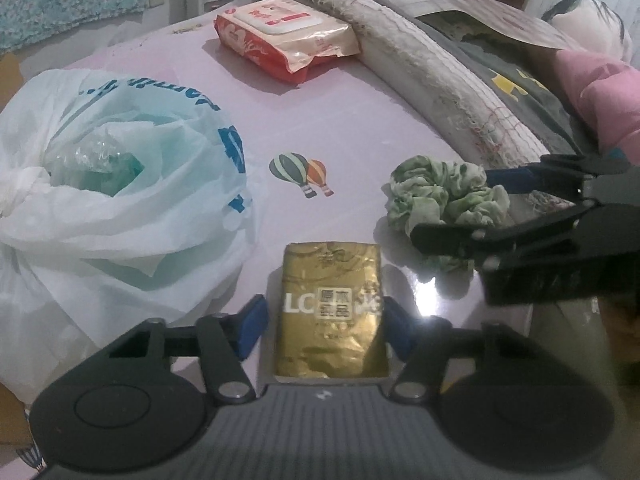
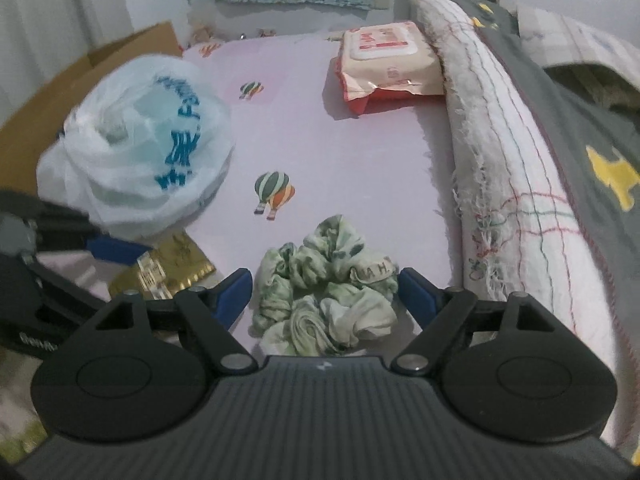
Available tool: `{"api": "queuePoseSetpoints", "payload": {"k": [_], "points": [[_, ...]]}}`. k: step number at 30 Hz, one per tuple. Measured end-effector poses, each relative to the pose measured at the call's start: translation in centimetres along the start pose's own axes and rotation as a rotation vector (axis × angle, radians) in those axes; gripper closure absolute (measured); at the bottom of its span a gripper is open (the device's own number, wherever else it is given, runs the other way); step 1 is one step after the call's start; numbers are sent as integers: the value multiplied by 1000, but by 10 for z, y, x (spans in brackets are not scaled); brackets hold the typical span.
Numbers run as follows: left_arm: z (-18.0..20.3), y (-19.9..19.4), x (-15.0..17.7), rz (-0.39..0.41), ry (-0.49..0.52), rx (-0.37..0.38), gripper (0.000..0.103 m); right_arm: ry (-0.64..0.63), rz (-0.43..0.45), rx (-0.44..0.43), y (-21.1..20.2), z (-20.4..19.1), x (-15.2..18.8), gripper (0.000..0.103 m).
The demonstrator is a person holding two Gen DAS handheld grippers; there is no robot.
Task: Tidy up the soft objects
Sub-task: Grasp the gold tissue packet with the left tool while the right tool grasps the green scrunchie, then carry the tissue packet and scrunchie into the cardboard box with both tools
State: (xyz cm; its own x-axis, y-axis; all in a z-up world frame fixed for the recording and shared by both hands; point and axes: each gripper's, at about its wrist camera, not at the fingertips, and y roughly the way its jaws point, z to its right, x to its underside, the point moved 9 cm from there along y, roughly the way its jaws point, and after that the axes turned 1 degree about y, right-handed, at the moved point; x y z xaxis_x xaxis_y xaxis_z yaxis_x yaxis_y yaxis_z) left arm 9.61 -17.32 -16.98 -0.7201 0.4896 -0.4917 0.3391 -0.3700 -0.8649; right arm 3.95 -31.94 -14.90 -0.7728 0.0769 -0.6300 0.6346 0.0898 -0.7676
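Right wrist alone shows the cardboard box [image 2: 132, 46] behind the plastic bag [image 2: 136, 160].

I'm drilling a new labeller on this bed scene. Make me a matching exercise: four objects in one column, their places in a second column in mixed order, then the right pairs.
Objects:
1. gold packet
2. green scrunchie
3. wet wipes pack
4. white plastic bag

Places:
A. far end of the pink sheet, beside the rolled white blanket
B. between the fingers of the right gripper
C. between the fingers of the left gripper
D. left part of the sheet, next to the cardboard box

Pairs: 1-C, 2-B, 3-A, 4-D
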Motion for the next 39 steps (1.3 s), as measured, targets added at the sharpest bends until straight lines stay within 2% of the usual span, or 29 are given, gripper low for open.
{"api": "queuePoseSetpoints", "payload": {"k": [3,6,8,11,13,19,25,32,39], "points": [[-2,-2,-1,4,-15,6,49,-73,9,64,0,-2,5,25],[-3,-3,-1,5,-27,9,49,-112,20,103,-3,-3,11,33],[-3,-6,0,9,-28,12,49,-115,30,126,-7,-2,11,49],[0,-12,0,22,-32,28,49,-67,43,123,-13,3,12,64],[1,-19,-1,40,-36,39,49,-14,55,115,-17,8,12,68],[2,-54,-9,103,-57,78,49,195,140,38,-42,17,16,70],[-12,-106,-18,203,-97,76,49,310,231,-47,-74,15,8,70],[-57,-173,-22,315,-203,45,49,292,322,-170,-107,-20,-27,70],[-139,-235,-11,430,-348,-105,49,192,349,-356,-114,-92,-82,70]]}}
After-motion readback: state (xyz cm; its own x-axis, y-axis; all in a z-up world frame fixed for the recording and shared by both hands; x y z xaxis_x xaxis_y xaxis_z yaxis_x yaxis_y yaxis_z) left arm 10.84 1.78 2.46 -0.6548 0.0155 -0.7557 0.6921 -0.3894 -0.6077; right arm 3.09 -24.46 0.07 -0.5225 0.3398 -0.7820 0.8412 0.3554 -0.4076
